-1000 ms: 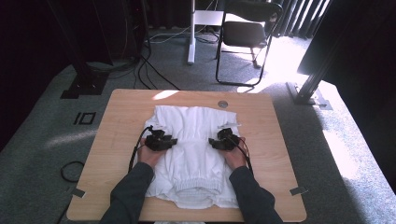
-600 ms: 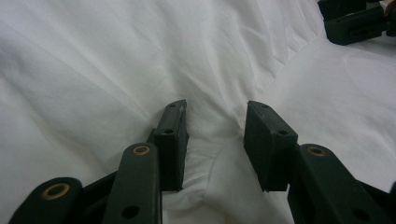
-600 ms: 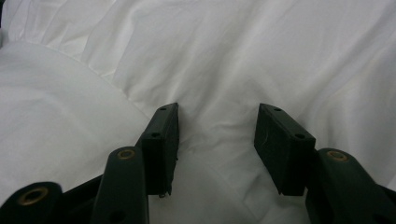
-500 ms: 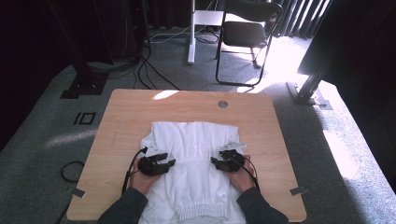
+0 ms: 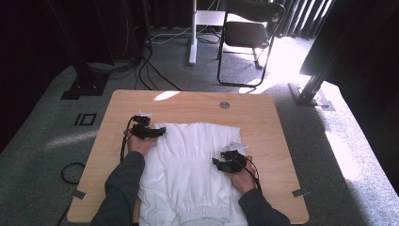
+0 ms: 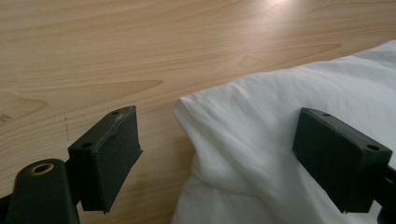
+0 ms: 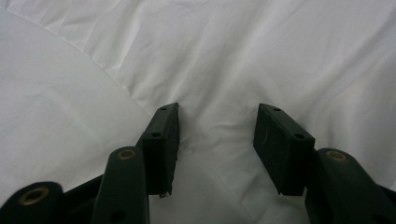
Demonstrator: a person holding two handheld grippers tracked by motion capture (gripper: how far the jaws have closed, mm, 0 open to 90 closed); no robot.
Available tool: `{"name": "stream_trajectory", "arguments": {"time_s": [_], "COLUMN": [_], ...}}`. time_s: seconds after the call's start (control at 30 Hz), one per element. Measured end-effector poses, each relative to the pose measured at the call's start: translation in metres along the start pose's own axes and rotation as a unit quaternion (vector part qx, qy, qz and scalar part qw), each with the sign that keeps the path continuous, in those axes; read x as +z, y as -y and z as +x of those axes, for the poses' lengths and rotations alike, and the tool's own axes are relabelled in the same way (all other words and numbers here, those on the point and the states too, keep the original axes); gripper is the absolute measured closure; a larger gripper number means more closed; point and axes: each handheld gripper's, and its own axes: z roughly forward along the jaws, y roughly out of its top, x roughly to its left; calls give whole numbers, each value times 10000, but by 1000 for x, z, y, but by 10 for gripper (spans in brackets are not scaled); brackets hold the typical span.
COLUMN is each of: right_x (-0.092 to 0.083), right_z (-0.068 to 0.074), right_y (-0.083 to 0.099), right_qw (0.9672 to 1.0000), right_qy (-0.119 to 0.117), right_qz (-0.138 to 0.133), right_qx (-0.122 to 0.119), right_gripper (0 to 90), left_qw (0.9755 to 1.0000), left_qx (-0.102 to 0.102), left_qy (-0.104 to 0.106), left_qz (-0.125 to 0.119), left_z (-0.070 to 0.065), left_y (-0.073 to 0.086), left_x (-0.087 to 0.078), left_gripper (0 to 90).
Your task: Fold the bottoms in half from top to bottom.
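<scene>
Surface: wooden bench [image 5: 188,101] on grey carpet, a folding chair [image 5: 247,33] beyond it.
High view, garment: white garment [image 5: 188,165] lies flat on the near half of the bench, its elastic hem toward the person.
High view, change: half a second ago both claws sat low on the cloth; now the left claw [image 5: 157,132] is at the far left corner, while the right claw [image 5: 219,162] rests mid-garment.
Left gripper view: left claw [image 6: 217,149] has just been opening; jaws spread, released, cloth corner between them untouched.
Right gripper view: right claw [image 7: 217,135] half open over a crease, pads not pressing.
Meaning: likely the corner is next to be pinched for folding.
</scene>
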Motion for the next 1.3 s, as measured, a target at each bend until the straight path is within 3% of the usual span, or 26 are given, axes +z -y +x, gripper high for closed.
{"name": "stream_trajectory", "arguments": {"time_s": [0.1,0.2,0.23,0.33,0.37,0.43,0.47,0.5,0.6,0.7,0.87,0.93,1.03,1.1,1.13,1.17,1.23,1.3], "right_x": [0,0,-1,-4,-11,-15,-15,-14,-6,8,35,38,40,38,38,37,32,24], "right_z": [-1,-2,-2,-7,-20,-37,-37,-58,-85,-103,-116,-117,-113,-114,-115,-116,-118,-121], "right_y": [0,-1,-2,-7,-18,-30,-30,-43,-57,-64,-62,-60,-61,-62,-61,-61,-61,-60], "right_qw": [10000,10000,9999,9999,9988,9966,9966,9928,9860,9824,9786,9777,9783,9789,9788,9783,9802,9797], "right_qy": [-23,-53,-83,9,269,401,401,592,886,779,817,805,844,639,402,339,388,398], "right_qz": [-4,24,52,-106,-343,-505,-505,-552,-561,-430,97,153,240,253,267,266,202,-55], "right_qx": [9,45,49,-7,217,510,510,884,1299,1644,1886,1935,1877,1923,1991,2028,1932,1962], "right_gripper": [494,494,493,486,486,451,451,397,327,269,222,229,342,620,723,799,837,846], "left_qw": [9998,9998,9998,9993,9989,9980,9980,9979,9980,9981,9979,9979,9976,9975,9976,9976,9980,9981], "left_qx": [-11,89,134,204,215,233,233,304,357,315,261,268,248,225,235,255,242,201], "left_qy": [34,48,79,251,349,510,510,467,406,430,504,506,552,575,569,554,522,551], "left_qz": [194,147,155,196,226,279,279,345,342,323,318,317,335,336,329,321,278,167], "left_z": [1,-1,-1,-3,-3,-3,-3,-4,-6,-7,-5,-5,-4,-3,-3,-3,-1,2], "left_y": [3,6,6,6,6,6,6,5,5,6,6,6,6,6,6,6,6,4], "left_x": [8,8,7,4,3,3,3,3,4,5,5,5,5,5,4,4,2,-2], "left_gripper": [150,159,184,392,453,566,614,672,779,818,824,825,832,837,842,847,855,861]}}
